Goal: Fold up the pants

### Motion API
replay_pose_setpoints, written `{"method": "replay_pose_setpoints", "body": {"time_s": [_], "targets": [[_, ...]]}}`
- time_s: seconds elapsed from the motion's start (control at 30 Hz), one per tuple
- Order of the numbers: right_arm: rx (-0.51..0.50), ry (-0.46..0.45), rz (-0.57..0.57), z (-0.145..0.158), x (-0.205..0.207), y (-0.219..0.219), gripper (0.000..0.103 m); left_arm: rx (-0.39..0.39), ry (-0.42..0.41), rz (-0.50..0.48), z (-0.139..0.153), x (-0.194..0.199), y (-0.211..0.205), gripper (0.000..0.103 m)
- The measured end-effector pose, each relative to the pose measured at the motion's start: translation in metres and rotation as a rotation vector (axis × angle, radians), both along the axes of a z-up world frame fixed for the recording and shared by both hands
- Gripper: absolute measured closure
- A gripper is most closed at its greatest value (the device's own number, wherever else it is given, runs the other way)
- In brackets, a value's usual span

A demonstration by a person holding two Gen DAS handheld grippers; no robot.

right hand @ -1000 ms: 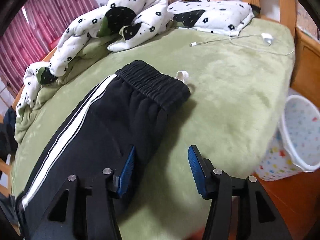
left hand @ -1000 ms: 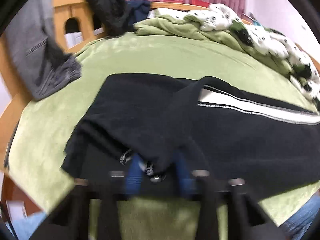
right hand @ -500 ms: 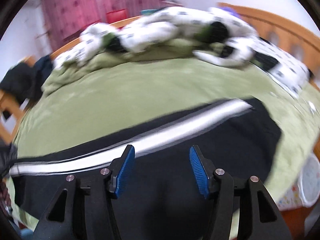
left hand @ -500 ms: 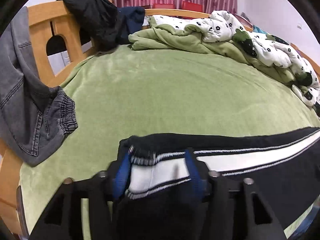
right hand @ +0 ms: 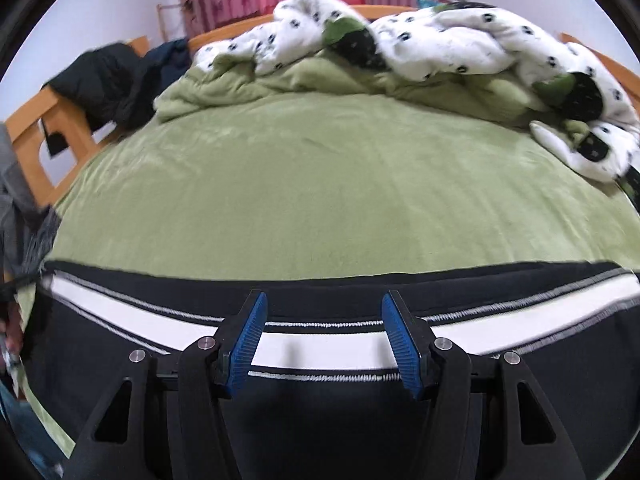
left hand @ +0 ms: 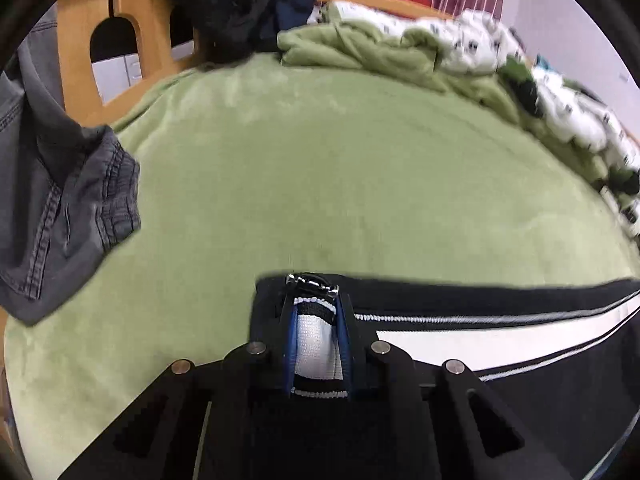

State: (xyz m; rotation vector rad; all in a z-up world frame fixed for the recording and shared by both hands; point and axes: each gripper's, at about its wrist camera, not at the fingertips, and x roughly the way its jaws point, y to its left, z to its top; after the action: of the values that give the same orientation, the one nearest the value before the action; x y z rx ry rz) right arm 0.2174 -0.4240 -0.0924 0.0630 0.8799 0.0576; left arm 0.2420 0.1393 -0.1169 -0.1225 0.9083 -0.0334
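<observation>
Lying stretched across the near edge of the green bed (right hand: 320,184), the black pants (right hand: 320,432) have their striped cuff pinched as the left gripper (left hand: 316,344) jaws close; the right gripper (right hand: 322,340) hovers over the white stripe, jaws spread.

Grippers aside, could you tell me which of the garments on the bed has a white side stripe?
The black pants spread along the near edge; the grey denim pair and dark jackets by the footboard are plain.
</observation>
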Motion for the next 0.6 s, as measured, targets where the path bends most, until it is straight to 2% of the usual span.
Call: {"method": "replay_pose_setpoints", "body": {"time_s": [0.03, 0.07, 0.17, 0.2, 0.23, 0.3, 0.4, 0.5, 0.57, 0.6], "targets": [[-0.015, 0.002, 0.017, -0.003, 0.003, 0.0, 0.044, -0.062, -0.005, 0.004, 0.004, -0.001, 0.009, 0.086], [-0.026, 0.006, 0.025, -0.005, 0.007, -0.001, 0.044, -0.083, 0.002, 0.004, 0.005, 0.0, 0.013, 0.086], [0.009, 0.011, 0.061, -0.008, 0.016, -0.002, 0.041, 0.015, 0.031, -0.001, -0.009, 0.004, 0.007, 0.086], [0.009, 0.006, 0.092, -0.009, 0.02, 0.0, 0.034, 0.042, 0.036, 0.007, -0.016, 0.005, 0.002, 0.086], [-0.013, -0.003, 0.125, -0.012, 0.023, 0.003, 0.03, 0.061, 0.041, 0.01, -0.02, 0.005, -0.001, 0.086], [-0.072, -0.008, 0.167, -0.02, 0.032, 0.009, 0.03, 0.097, 0.042, 0.003, -0.024, 0.007, -0.007, 0.086], [-0.097, 0.04, 0.224, -0.036, 0.05, 0.012, 0.03, 0.088, 0.041, -0.004, -0.019, 0.008, -0.003, 0.086], [-0.089, 0.144, 0.281, -0.055, 0.065, 0.01, 0.03, 0.059, 0.049, 0.005, -0.019, 0.007, 0.002, 0.086], [-0.115, 0.168, 0.315, -0.064, 0.064, 0.009, 0.038, 0.065, 0.047, 0.002, -0.019, 0.004, 0.0, 0.086], [-0.121, 0.152, 0.327, -0.064, 0.06, 0.009, 0.064, 0.074, 0.044, -0.002, -0.019, 0.004, -0.002, 0.086]]}}
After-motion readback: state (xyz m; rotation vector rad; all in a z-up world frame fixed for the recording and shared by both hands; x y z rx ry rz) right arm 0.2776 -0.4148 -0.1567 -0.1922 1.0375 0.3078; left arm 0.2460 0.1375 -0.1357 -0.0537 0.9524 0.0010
